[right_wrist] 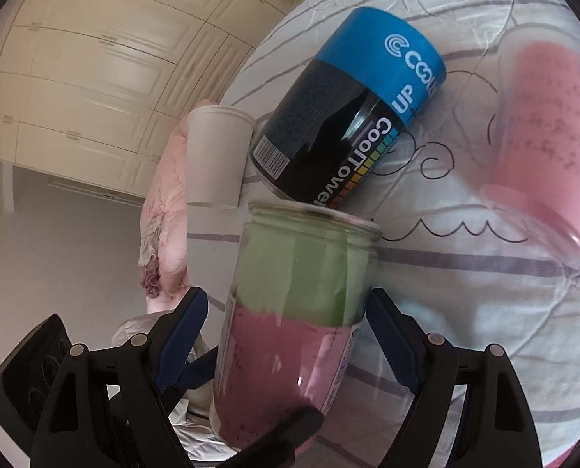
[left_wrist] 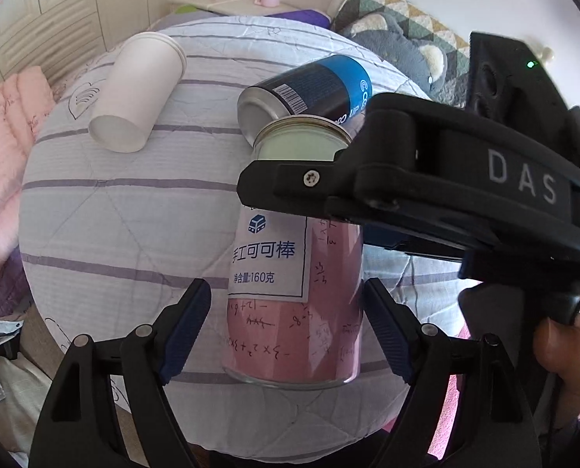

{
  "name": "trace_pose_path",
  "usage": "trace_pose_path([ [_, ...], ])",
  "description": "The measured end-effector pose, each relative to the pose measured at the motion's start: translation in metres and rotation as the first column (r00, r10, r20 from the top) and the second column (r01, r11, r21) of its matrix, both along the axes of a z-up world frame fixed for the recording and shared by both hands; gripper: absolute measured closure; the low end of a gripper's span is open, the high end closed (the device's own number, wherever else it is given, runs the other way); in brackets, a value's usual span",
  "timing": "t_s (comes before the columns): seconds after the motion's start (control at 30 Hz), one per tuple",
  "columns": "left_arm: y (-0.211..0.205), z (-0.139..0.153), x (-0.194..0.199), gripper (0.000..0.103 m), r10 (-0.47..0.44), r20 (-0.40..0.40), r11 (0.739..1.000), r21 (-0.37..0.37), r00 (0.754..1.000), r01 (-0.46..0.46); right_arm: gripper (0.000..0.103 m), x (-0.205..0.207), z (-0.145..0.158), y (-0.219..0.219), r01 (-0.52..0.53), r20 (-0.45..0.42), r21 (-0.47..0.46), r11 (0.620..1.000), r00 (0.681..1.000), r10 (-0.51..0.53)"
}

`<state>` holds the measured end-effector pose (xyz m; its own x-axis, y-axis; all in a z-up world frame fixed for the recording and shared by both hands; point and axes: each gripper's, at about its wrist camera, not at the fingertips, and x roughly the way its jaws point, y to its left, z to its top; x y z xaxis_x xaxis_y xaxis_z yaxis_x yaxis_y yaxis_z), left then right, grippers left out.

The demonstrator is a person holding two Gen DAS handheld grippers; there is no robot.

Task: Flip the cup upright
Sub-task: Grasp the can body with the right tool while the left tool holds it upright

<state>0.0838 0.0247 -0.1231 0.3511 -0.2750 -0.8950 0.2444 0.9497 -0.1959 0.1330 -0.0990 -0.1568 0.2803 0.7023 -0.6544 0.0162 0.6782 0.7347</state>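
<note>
A clear jar lined with pink and green paper (left_wrist: 294, 273) stands mouth up on the striped bedspread (left_wrist: 114, 214). My left gripper (left_wrist: 286, 323) is open, its blue pads on either side of the jar's lower half without touching. My right gripper (right_wrist: 288, 335) is open around the same jar (right_wrist: 290, 312), and its fingers (left_wrist: 290, 187) cross the jar near the top in the left wrist view. A white paper cup (left_wrist: 138, 93) lies on its side at the back left; it also shows in the right wrist view (right_wrist: 218, 160).
A blue and black Cool Towel can (left_wrist: 313, 89) lies on its side just behind the jar; it also shows in the right wrist view (right_wrist: 348, 109). A blurred pink shape (right_wrist: 543, 136) is at the right. A pink blanket (left_wrist: 5, 148) lies left, pillows (left_wrist: 399, 43) at the back.
</note>
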Motion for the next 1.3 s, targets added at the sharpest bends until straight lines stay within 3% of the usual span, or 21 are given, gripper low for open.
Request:
trace_pose_path([
  [0.1,0.000,0.001,0.002,0.019,-0.006,0.013,1.000,0.010,1.000,0.006,0.019,0.003,-0.006,-0.004,0.007,-0.003,0.060,0.998,1.000,-0.007],
  [0.17,-0.001,0.000,0.003,0.018,-0.004,0.015,1.000,0.018,1.000,0.004,0.031,0.002,-0.008,-0.006,0.002,0.012,0.092,0.996,1.000,-0.003],
  [0.2,-0.001,-0.001,0.004,0.018,-0.009,0.008,1.000,0.008,1.000,0.009,0.031,-0.001,-0.009,-0.009,-0.004,0.016,0.106,0.994,1.000,0.003],
  [0.63,-0.007,0.000,-0.004,0.015,-0.021,0.022,0.999,-0.036,1.000,0.022,0.031,-0.024,0.020,-0.017,-0.025,0.185,0.039,0.999,0.983,0.018],
  [0.87,-0.009,0.004,-0.012,0.013,-0.018,0.060,0.998,-0.058,0.998,0.021,0.031,-0.039,0.043,-0.019,-0.034,0.319,-0.071,0.997,0.946,0.056],
  [1.3,-0.016,-0.007,0.000,0.008,-0.012,0.052,0.991,-0.135,0.999,0.019,0.031,-0.047,0.062,-0.019,0.018,0.540,-0.271,0.962,0.831,0.136],
])
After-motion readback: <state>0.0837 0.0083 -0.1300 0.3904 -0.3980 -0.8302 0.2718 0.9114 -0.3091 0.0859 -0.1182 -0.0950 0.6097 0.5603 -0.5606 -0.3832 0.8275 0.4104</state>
